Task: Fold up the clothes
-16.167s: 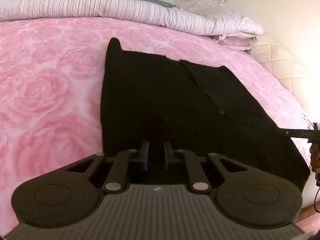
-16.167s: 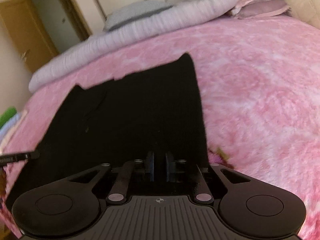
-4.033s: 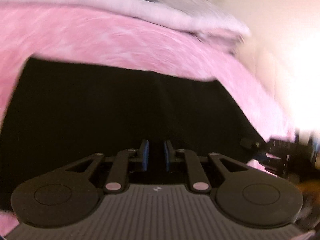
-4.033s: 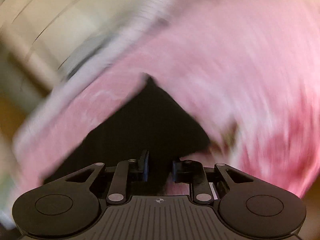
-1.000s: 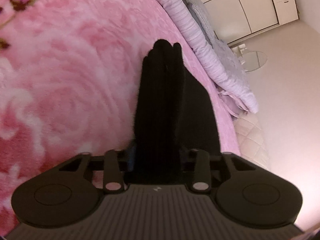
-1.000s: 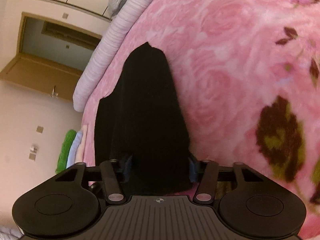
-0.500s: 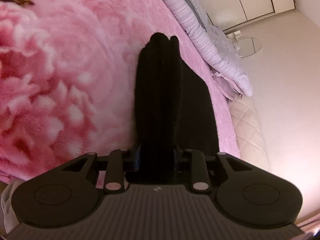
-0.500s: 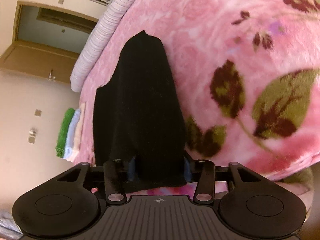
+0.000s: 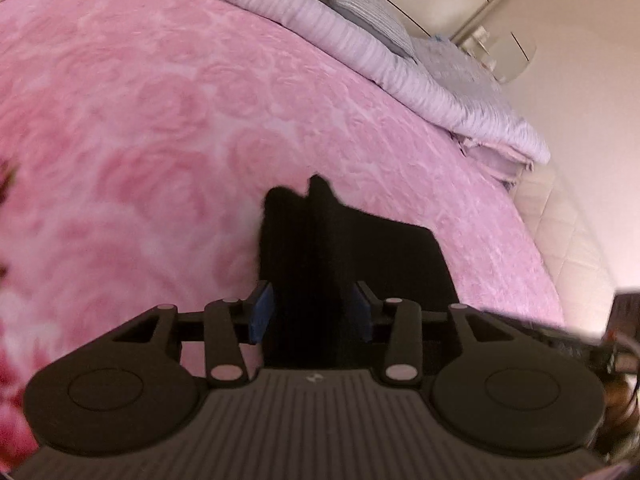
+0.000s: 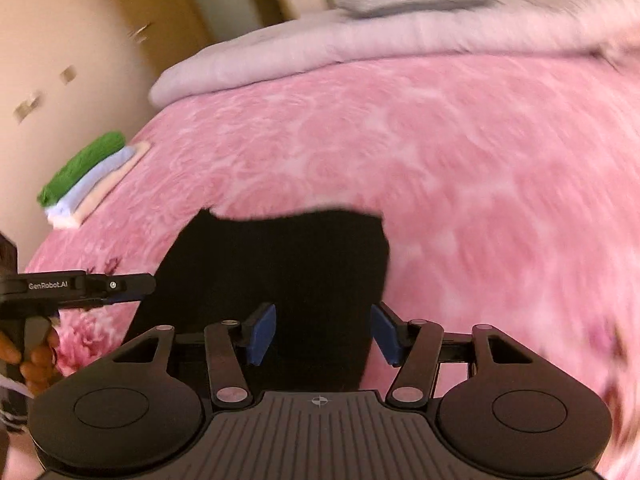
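Right gripper [image 10: 322,332] spread wide over the black garment [image 10: 280,264], with pink showing beside one pad; left gripper [image 9: 310,314] equally wide but packed pad to pad with dark cloth, so clamped or merely straddling, cannot tell. Half a second back, dangling doubled from both claws above the bed's edge; now lowered flat onto the pink blanket [image 10: 440,160] as a compact block. Probably means this fold has landed, with letting go and smoothing likely next.
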A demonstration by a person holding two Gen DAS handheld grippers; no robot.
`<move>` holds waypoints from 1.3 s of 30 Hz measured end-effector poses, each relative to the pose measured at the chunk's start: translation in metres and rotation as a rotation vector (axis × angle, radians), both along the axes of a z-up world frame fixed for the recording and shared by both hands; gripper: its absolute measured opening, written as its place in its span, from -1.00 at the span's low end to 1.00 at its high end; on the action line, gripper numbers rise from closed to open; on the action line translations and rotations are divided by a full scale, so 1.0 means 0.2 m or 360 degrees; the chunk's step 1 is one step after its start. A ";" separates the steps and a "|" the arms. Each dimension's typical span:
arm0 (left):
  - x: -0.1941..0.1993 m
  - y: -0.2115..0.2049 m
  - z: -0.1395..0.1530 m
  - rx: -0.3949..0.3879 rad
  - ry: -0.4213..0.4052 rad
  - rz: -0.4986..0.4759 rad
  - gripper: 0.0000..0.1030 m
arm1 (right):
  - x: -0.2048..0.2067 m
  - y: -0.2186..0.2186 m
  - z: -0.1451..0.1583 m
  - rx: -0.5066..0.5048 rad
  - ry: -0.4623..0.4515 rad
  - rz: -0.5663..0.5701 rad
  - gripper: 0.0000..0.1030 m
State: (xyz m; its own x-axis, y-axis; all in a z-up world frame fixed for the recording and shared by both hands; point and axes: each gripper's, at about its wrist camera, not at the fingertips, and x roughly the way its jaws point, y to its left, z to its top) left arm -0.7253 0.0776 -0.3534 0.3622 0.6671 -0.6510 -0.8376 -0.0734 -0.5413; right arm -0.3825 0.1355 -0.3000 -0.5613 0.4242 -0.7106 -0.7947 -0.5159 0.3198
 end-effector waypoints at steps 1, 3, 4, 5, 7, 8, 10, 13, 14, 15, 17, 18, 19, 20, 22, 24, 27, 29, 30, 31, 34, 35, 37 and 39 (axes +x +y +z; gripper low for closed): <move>0.01 0.04 0.01 0.0002 0.0026 -0.0008 -0.28 | -0.01 0.06 -0.01 -0.0003 0.0000 0.0055 0.03; 0.03 0.11 0.02 0.0007 0.0079 -0.0024 -0.31 | -0.01 0.17 -0.05 -0.0048 0.0031 0.0103 -0.18; 0.04 0.14 0.02 0.0020 0.0106 -0.0033 -0.35 | -0.01 0.22 -0.07 -0.0080 0.0056 0.0110 -0.34; 0.05 0.16 0.01 0.0039 0.0132 -0.0041 -0.51 | -0.02 0.26 -0.09 -0.0112 0.0081 0.0115 -0.51; 0.08 0.20 -0.01 0.0072 0.0210 -0.0094 -0.75 | -0.05 0.30 -0.12 -0.0119 0.0099 0.0134 -0.58; 0.09 0.21 -0.02 0.0084 0.0234 -0.0121 -0.78 | -0.06 0.30 -0.13 -0.0093 0.0072 0.0143 -0.59; 0.10 0.24 -0.06 0.0096 0.0246 -0.0158 -0.78 | -0.08 0.28 -0.15 -0.0057 0.0039 0.0145 -0.59; 0.05 0.22 -0.06 0.0110 0.0152 -0.0132 -0.74 | -0.06 0.28 -0.15 -0.0053 0.0054 0.0110 -0.57; 0.03 0.21 -0.06 0.0117 0.0117 -0.0109 -0.67 | -0.06 0.27 -0.15 -0.0062 0.0074 0.0102 -0.51; 0.01 0.20 -0.05 0.0128 0.0088 -0.0078 -0.63 | -0.06 0.27 -0.14 -0.0065 0.0081 0.0095 -0.49; -0.01 0.19 -0.04 0.0145 0.0052 -0.0027 -0.61 | -0.06 0.27 -0.14 -0.0066 0.0086 0.0078 -0.47; -0.01 0.19 -0.03 0.0151 0.0070 -0.0021 -0.61 | -0.07 0.27 -0.14 -0.0064 0.0083 0.0067 -0.47; 0.00 0.18 -0.01 0.0167 0.0108 -0.0014 -0.61 | -0.07 0.27 -0.13 -0.0065 0.0087 0.0053 -0.47; 0.01 0.18 0.01 0.0187 0.0149 -0.0008 -0.61 | -0.06 0.27 -0.13 -0.0067 0.0094 0.0043 -0.47; 0.03 0.17 0.04 0.0226 0.0231 0.0002 -0.61 | -0.06 0.27 -0.13 -0.0077 0.0110 0.0024 -0.47; 0.03 0.17 0.06 0.0250 0.0268 -0.0009 -0.61 | -0.05 0.28 -0.13 -0.0093 0.0127 0.0007 -0.47; 0.06 0.21 0.03 0.0221 0.0264 -0.0055 -0.61 | -0.05 0.30 -0.13 -0.0111 0.0138 0.0000 -0.47; 0.07 0.23 0.01 0.0212 0.0283 -0.0078 -0.62 | -0.04 0.31 -0.13 -0.0116 0.0142 0.0001 -0.47; 0.08 0.24 0.00 0.0200 0.0296 -0.0082 -0.63 | -0.04 0.31 -0.14 -0.0119 0.0147 0.0001 -0.47; 0.07 0.24 -0.01 0.0194 0.0290 -0.0081 -0.64 | -0.04 0.32 -0.14 -0.0122 0.0152 0.0000 -0.47; 0.06 0.24 -0.03 0.0183 0.0257 -0.0082 -0.73 | -0.05 0.35 -0.14 -0.0133 0.0147 0.0019 -0.47; 0.05 0.24 -0.02 0.0183 0.0256 -0.0088 -0.78 | -0.05 0.36 -0.15 -0.0133 0.0137 0.0026 -0.47; 0.04 0.24 -0.01 0.0192 0.0256 -0.0096 -0.83 | -0.07 0.37 -0.14 -0.0128 0.0114 0.0042 -0.46; 0.02 0.20 0.02 0.0242 0.0222 -0.0076 -0.85 | -0.08 0.37 -0.14 -0.0118 0.0091 0.0058 -0.47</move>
State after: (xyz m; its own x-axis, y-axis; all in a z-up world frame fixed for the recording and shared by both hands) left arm -0.7208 0.1184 -0.3494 0.3094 0.7458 -0.5899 -0.9057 0.0421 -0.4218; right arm -0.3986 0.2093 -0.3273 -0.6159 0.3501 -0.7058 -0.7552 -0.5177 0.4022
